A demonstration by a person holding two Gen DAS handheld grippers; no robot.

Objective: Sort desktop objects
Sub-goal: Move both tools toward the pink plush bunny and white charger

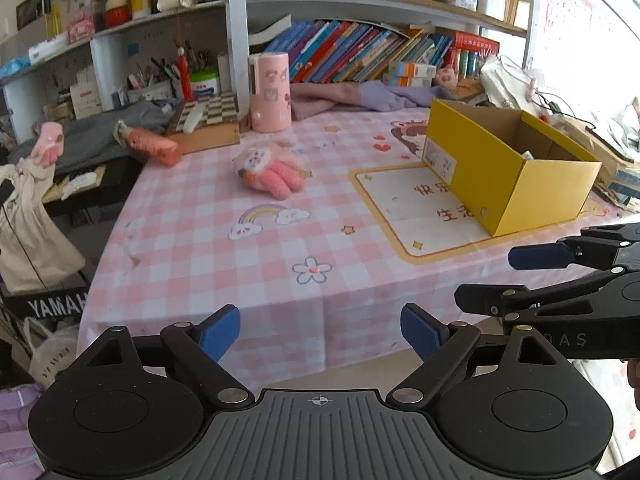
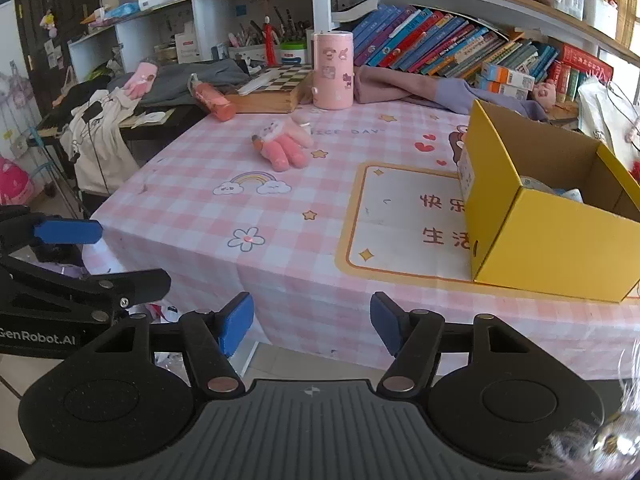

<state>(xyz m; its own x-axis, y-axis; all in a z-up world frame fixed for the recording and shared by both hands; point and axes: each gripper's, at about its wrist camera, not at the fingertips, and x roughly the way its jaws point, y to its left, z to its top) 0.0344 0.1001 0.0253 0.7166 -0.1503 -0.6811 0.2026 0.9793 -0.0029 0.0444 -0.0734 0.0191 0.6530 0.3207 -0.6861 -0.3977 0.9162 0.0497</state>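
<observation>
A pink plush glove lies on the pink checked tablecloth, far of centre; it also shows in the right wrist view. An open yellow cardboard box stands at the right, also seen in the right wrist view, with some items inside. My left gripper is open and empty, before the table's near edge. My right gripper is open and empty, also short of the near edge, beside the left one.
A pink cylinder holder, a chessboard box and an orange-pink bottle stand at the far edge. Lilac cloth and rows of books lie behind. A second pink glove rests off the table, left.
</observation>
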